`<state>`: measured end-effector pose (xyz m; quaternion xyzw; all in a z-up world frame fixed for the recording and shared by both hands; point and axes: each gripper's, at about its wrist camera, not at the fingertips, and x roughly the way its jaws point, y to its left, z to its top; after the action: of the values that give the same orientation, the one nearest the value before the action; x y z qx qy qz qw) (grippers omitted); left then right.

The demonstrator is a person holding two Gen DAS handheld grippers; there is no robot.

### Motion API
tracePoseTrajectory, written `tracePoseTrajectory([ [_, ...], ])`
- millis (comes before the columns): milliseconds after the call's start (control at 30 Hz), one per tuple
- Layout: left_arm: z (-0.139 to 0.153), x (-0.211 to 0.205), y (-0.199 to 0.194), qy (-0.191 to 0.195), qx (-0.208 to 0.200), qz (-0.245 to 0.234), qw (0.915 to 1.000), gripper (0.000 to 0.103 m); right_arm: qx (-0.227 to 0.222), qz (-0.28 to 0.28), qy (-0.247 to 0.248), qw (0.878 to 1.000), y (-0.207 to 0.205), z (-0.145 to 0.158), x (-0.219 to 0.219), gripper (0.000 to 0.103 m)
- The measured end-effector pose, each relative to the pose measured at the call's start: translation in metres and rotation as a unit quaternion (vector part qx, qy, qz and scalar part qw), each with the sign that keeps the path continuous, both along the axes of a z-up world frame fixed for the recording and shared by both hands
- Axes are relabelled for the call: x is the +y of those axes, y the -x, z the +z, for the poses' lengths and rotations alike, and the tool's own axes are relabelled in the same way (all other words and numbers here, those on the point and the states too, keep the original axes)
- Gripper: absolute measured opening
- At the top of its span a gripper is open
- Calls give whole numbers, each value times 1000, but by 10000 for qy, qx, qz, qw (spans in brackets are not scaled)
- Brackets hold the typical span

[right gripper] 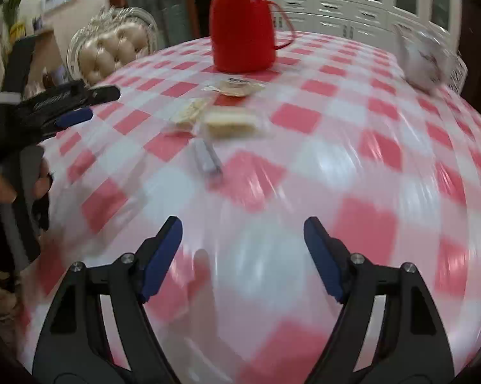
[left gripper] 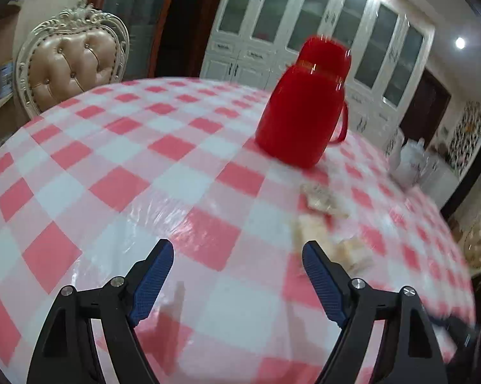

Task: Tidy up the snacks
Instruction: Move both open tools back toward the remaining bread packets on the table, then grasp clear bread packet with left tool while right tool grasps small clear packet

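Right wrist view: right gripper (right gripper: 243,240) jaws apart, empty; ahead lie pale wrapped snack packets (right gripper: 230,124), beyond them a red plastic thermos jug (right gripper: 242,32). Left gripper (left gripper: 237,265) jaws likewise apart over the pink-checked tablecloth (left gripper: 112,160).

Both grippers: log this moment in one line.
left gripper: open, empty | right gripper: open, empty | snack packets: on table, untouched

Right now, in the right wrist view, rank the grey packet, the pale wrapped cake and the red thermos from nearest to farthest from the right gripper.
From the open right gripper:
1. Grey packet, just ahead, slightly left.
2. Pale wrapped cake, behind it, mid-table.
3. Red thermos, far side of the table.
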<state>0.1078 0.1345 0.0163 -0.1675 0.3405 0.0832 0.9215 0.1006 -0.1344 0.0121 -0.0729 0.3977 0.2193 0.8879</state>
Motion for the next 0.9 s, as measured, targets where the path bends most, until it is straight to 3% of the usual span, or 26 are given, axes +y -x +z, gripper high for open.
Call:
tracePoseTrajectory([
  [67,-5,7,-4,145,96,-20,9998,84,24,156,57,9999,-18,-3,12,80],
  [167,0,10,-5,341,-85,13,9994,84,150,323,157,9992,-39,-8,29,77],
  [333,4,8,-1,403,-63,16,9992,84,174,679,398,9968,-55,-15,60,58],
  [400,2,7,-3,440,-42,-5,9990,84,102,749,444,9962,-54,-14,64,16],
  [600,3,-2,-2,326,-25,-176,9993,84,-157,786,540,9953,-15,-9,65,16],
  [767,1,-21,-4,379,40,-531,9979,84,-366,147,279,9988,35,3,20,16],
  [900,2,-50,-22,-226,173,-710,9971,84,-405,-357,-181,9984,51,9,-20,16],
])
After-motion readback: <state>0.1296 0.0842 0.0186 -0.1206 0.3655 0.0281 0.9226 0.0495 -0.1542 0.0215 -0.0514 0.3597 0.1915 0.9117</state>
